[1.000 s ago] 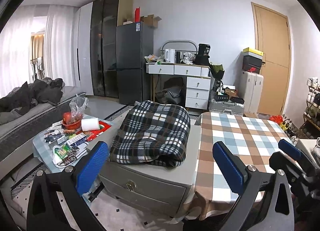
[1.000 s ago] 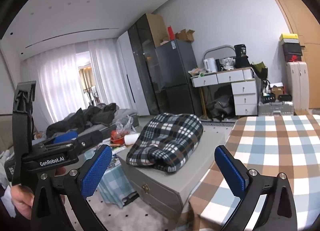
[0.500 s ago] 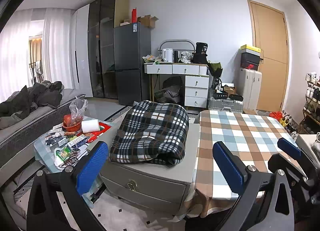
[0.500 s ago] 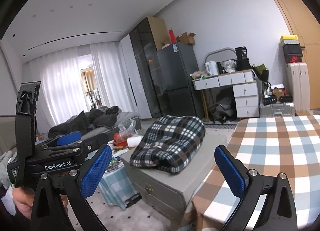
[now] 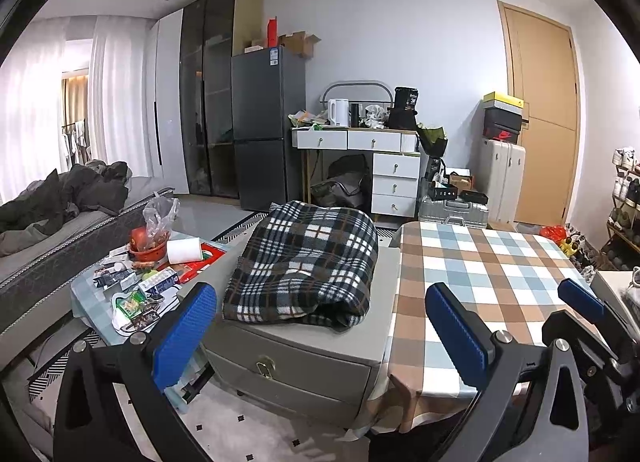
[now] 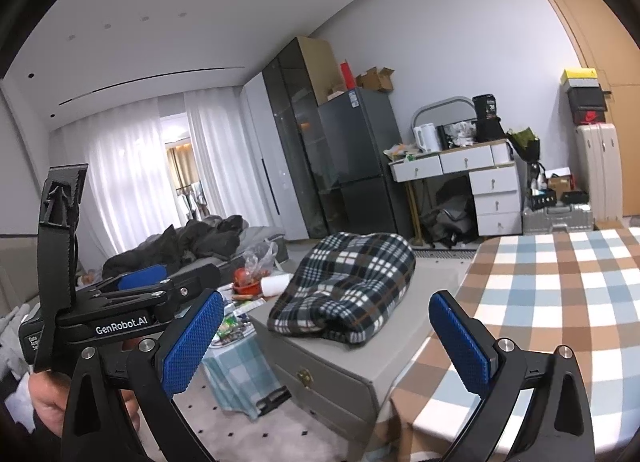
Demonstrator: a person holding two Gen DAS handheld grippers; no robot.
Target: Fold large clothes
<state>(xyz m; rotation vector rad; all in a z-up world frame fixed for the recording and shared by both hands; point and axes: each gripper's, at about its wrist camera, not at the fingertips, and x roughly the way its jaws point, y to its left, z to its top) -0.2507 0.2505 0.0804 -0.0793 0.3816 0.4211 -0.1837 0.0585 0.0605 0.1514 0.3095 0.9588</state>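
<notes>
Both grippers spread wide, nothing held. Our left gripper [image 5: 320, 322] and right gripper [image 6: 326, 332] hang in the air, well back from the work surfaces. In the right view the left gripper shows again off to the side, a hand [image 6: 48, 402] on its grip.

The task's thing: a plaid garment [image 5: 304, 262], dark check fleece, lying in a thick folded bundle on top of a grey drawer cabinet [image 5: 296, 358]. Bundle looks doubled over, rolled edge toward us. It fits either a piece folded and parked, or one waiting to be taken and spread out; we can't tell which.

If we handle it, we should come in low at the near folded edge, pinch through all layers at two corners and keep both grippers level so the thick fleece doesn't slump or slide off the smooth cabinet top.

Surface: a table with a checked cloth [image 5: 492, 282] just beside the cabinet, on its right, flat and bare where we see it. Left of the cabinet, a low table [image 5: 84, 294] crowded with packets, a paper roll and a red bowl.

Room: sofa with dark clothes heaped on it [image 5: 64, 193], fridge [image 5: 264, 129], white drawer desk [image 5: 384, 165], suitcase [image 5: 504, 177], wooden door [image 5: 540, 117].
</notes>
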